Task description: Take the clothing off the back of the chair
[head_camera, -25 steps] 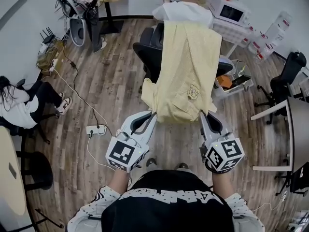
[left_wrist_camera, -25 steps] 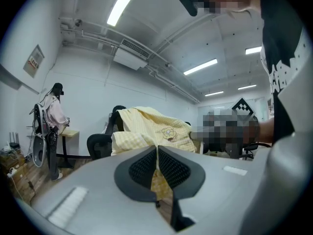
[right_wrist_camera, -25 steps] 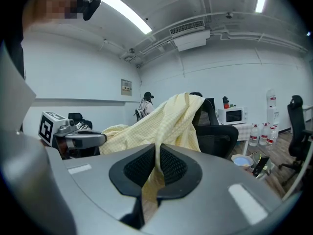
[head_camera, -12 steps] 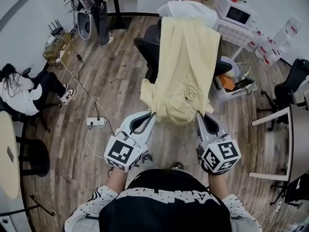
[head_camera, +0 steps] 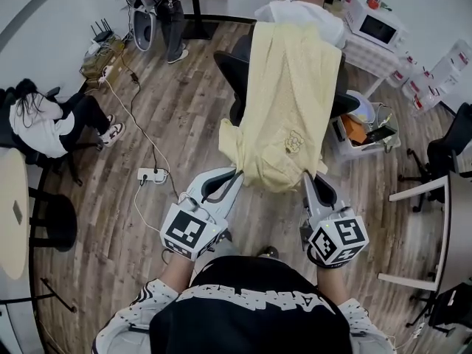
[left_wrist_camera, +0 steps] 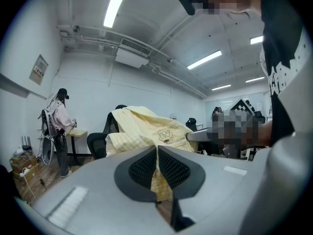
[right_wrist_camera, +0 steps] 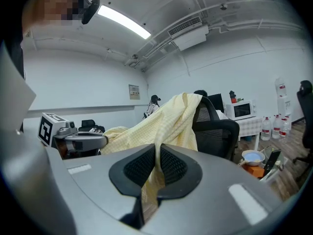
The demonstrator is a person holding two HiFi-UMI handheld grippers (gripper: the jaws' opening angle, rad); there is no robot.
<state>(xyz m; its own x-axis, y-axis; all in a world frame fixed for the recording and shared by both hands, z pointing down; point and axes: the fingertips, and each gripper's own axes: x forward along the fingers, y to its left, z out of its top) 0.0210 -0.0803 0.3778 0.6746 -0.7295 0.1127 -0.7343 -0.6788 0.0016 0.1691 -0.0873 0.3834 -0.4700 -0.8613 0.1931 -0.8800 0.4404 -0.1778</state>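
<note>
A pale yellow checked garment (head_camera: 290, 102) hangs over the back of a black office chair (head_camera: 234, 72) and stretches toward me. My left gripper (head_camera: 237, 174) is shut on the garment's lower left corner. My right gripper (head_camera: 307, 175) is shut on its lower right corner. In the left gripper view the yellow cloth (left_wrist_camera: 159, 182) is pinched between the black ribbed pads, with the rest of the garment (left_wrist_camera: 146, 129) draped on the chair beyond. In the right gripper view the cloth (right_wrist_camera: 157, 168) runs from the pads up to the chair back (right_wrist_camera: 208, 114).
A person in white (head_camera: 302, 9) sits at a desk just behind the chair. Another person (head_camera: 44, 120) sits at the left. A power strip (head_camera: 151, 175) and cables lie on the wood floor. A bin with a bowl (head_camera: 361, 124) stands right of the chair, near a microwave (head_camera: 377, 28).
Both grippers keep their hold on the garment's corners. The chair and room have slid slightly right and down in the head view; the garment stays stretched between chair and grippers.
</note>
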